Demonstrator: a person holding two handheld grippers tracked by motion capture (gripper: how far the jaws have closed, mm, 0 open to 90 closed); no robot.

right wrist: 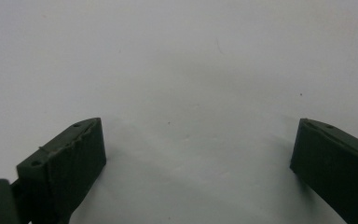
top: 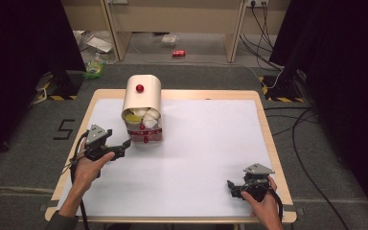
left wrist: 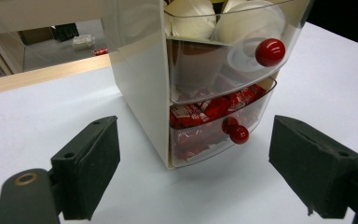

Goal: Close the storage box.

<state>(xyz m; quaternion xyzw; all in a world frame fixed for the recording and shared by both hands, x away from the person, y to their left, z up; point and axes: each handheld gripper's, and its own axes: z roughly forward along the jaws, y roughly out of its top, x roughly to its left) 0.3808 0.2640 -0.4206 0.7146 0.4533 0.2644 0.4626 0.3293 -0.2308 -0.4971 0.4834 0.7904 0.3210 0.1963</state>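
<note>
White table sheet (top: 196, 158), cluttered floor beyond. My left gripper (left wrist: 193, 168) gapes empty, facing the drawer cabinet (top: 143, 115); its bottom drawer (left wrist: 219, 128) of red packets sits near. Right gripper (right wrist: 198, 168) wide open, idle. Risk: nudging this light cabinet, or slipping off a red knob (left wrist: 238, 134).

We see left gripper (left wrist: 193, 163), jaws spread wide, empty, low over white table (left wrist: 37, 116). Ahead between jaws: cream drawer cabinet (left wrist: 144, 93). Clear bottom drawer (left wrist: 214, 133) holds red packets (left wrist: 205, 108), red knob (left wrist: 238, 134). Upper red knob (left wrist: 270, 52).
</note>
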